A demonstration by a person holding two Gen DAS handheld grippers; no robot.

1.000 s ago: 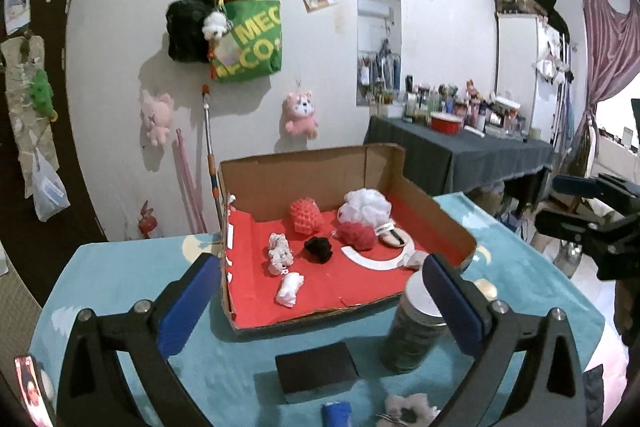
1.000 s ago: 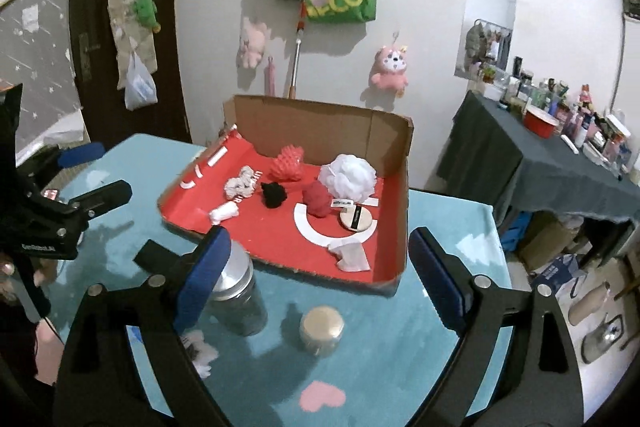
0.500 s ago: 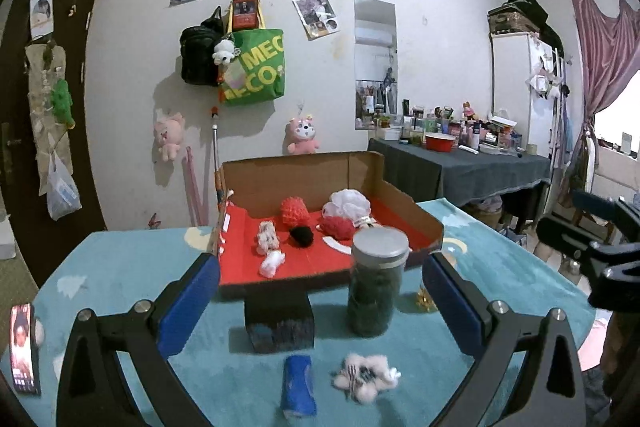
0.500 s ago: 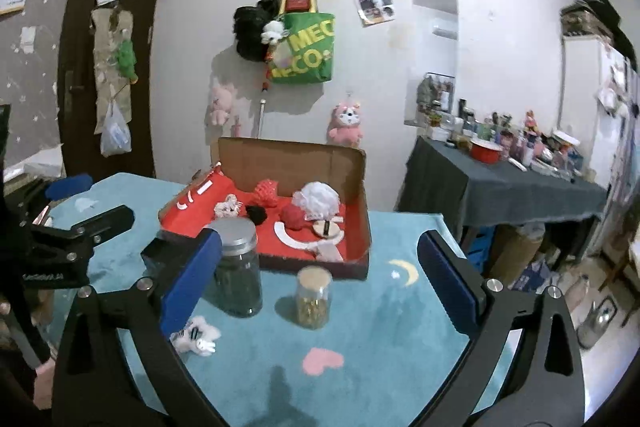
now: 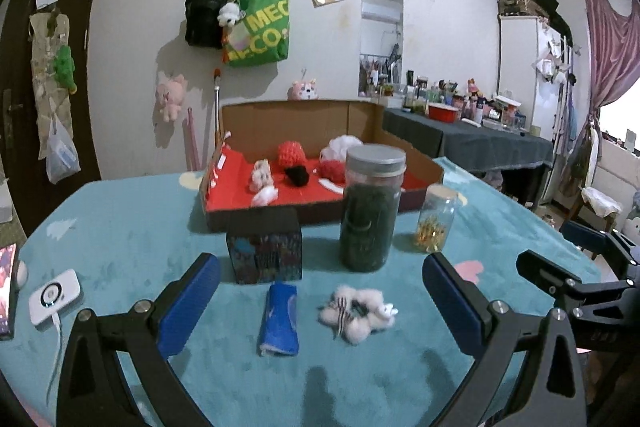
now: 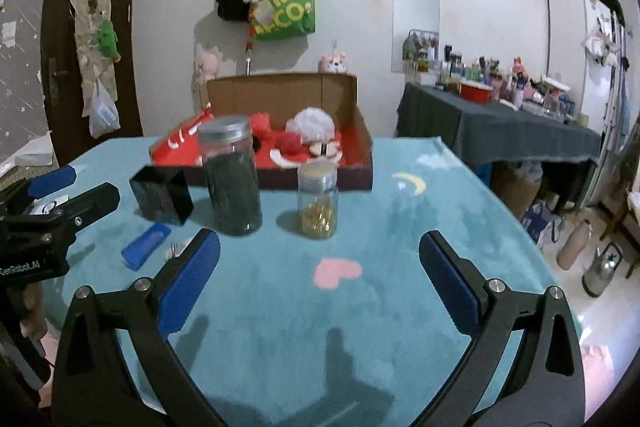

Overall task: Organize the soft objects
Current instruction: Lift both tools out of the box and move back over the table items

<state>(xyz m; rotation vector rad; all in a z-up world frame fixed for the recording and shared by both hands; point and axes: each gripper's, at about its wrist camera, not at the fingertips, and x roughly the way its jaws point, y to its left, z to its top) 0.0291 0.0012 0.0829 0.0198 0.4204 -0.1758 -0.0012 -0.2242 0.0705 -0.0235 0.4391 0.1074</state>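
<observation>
Looking through my left wrist view, I see my left tool (image 5: pixel 320 291) with its jaws wide apart and nothing between the pads. Just ahead of it, on the teal table (image 5: pixel 120 251), lies the white fluffy scrunchie (image 5: pixel 356 313), and beside it, to its left, a small blue roll (image 5: pixel 279 319). I judge the scrunchie to be very light and soft, so it will squash under the pads and will not slip; I would take it across its thick middle, not by the loose tufts. It lies flat, and its long axis runs roughly across the view, left to right. The blue roll has its long axis pointing away from me, toward the dark box (image 5: pixel 264 247). Behind stand a tall jar (image 5: pixel 370 207) and a small jar (image 5: pixel 436 219), and then the cardboard tray (image 5: pixel 420 163) with red lining, where other soft things already lie. From my right wrist view, my right tool (image 6: pixel 320 275) is also fully open and empty, above a bare part of the table near a pink heart mark (image 6: pixel 336 273). The scrunchie is mostly hidden there behind my left finger; the blue roll (image 6: pixel 144 245) shows at the left, near the left tool (image 6: pixel 72 191).
</observation>
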